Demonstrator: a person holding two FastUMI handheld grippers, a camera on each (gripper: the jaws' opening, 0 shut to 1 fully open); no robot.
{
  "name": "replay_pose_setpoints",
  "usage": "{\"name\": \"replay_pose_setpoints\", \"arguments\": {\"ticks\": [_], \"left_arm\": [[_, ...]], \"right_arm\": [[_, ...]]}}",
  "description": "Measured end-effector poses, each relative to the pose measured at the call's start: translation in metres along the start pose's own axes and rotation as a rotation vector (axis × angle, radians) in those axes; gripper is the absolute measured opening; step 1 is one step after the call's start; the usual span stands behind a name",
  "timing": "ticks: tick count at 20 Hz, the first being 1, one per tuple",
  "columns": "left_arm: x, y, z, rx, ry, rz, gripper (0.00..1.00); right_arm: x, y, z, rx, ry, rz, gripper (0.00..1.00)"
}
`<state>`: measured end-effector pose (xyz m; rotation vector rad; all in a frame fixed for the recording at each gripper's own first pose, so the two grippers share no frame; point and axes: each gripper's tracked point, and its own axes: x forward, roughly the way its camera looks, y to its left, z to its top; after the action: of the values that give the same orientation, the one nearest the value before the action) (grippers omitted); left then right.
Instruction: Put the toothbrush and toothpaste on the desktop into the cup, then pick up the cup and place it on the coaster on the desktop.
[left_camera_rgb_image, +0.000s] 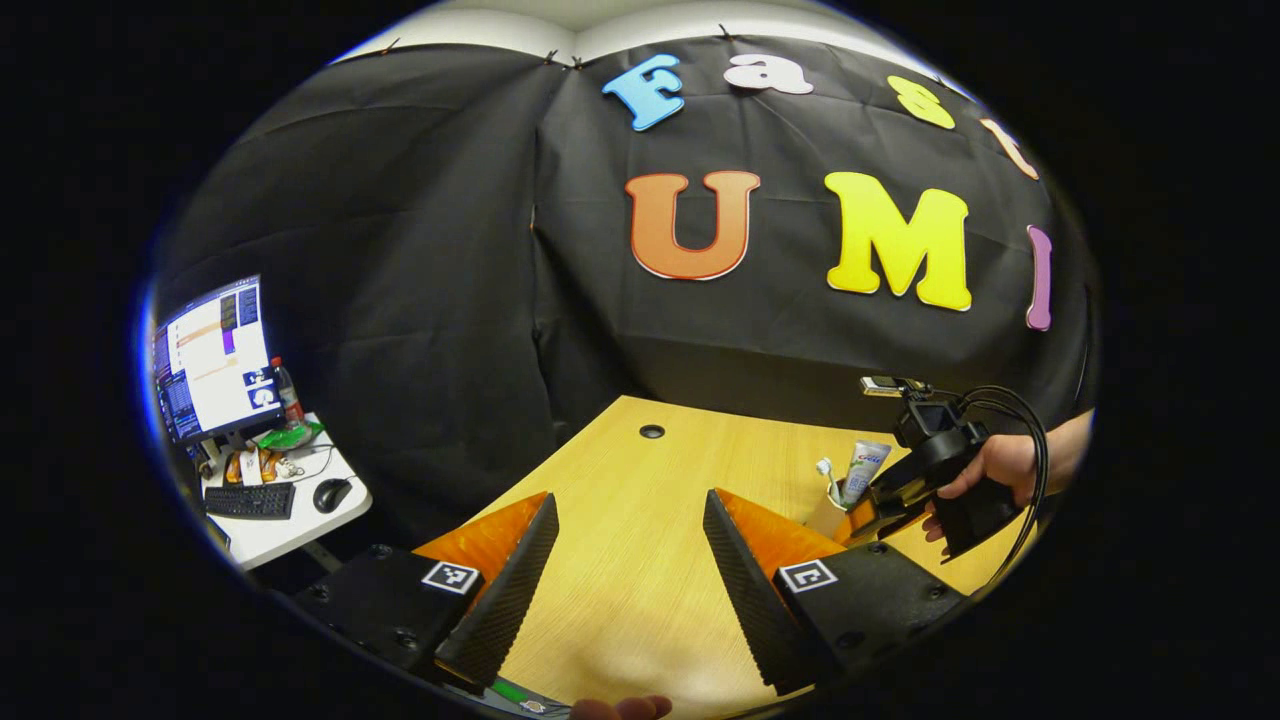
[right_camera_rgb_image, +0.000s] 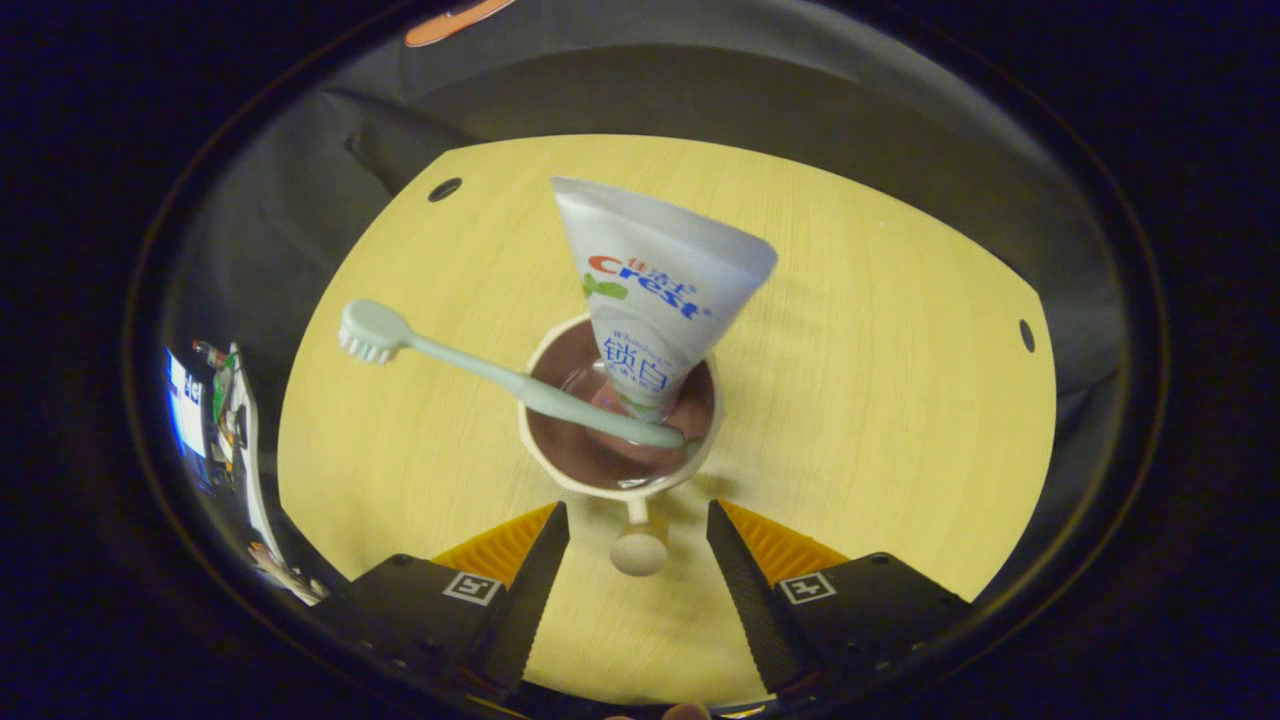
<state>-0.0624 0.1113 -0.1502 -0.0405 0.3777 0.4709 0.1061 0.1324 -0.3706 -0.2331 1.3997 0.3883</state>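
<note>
— So where is the cup (right_camera_rgb_image: 620, 420) relative to the right claw (right_camera_rgb_image: 638, 560)?
— Just ahead of it on the desk (right_camera_rgb_image: 880, 400); the handle knob sits between the wide-open fingers, which hold nothing.
— And its contents?
— A pale toothbrush (right_camera_rgb_image: 480, 370) leans out leftward, bristles up, and a white toothpaste (right_camera_rgb_image: 650, 300) tube stands upright inside.
— The left claw (left_camera_rgb_image: 630, 580)?
— Open too, empty, over bare desk. From there the cup is mostly hidden behind the right claw and a hand (left_camera_rgb_image: 1000, 465).
</note>
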Motion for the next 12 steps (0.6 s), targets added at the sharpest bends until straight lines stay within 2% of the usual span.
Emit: {"name": "replay_pose_setpoints", "arguments": {"ticks": [4,5,8,11,12], "left_arm": [[0.001,-0.015,0.008,0.007,-0.026,-0.059,0.93],[0.002,-0.018,0.009,0.007,-0.029,-0.073,0.93],[0.004,-0.03,0.014,0.001,-0.033,-0.118,0.93],[0.005,-0.041,0.024,-0.002,-0.055,-0.167,0.93],[0.005,-0.045,0.027,-0.002,-0.062,-0.183,0.93]], "right_arm": [[-0.022,-0.005,-0.014,0.022,-0.039,-0.002,0.86],[-0.029,-0.005,-0.019,0.022,-0.05,-0.001,0.92],[-0.052,-0.009,-0.036,0.043,-0.087,-0.008,0.95],[-0.08,-0.022,-0.049,0.047,-0.158,-0.048,0.97],[-0.093,-0.029,-0.051,0.032,-0.2,-0.081,0.94]]}}
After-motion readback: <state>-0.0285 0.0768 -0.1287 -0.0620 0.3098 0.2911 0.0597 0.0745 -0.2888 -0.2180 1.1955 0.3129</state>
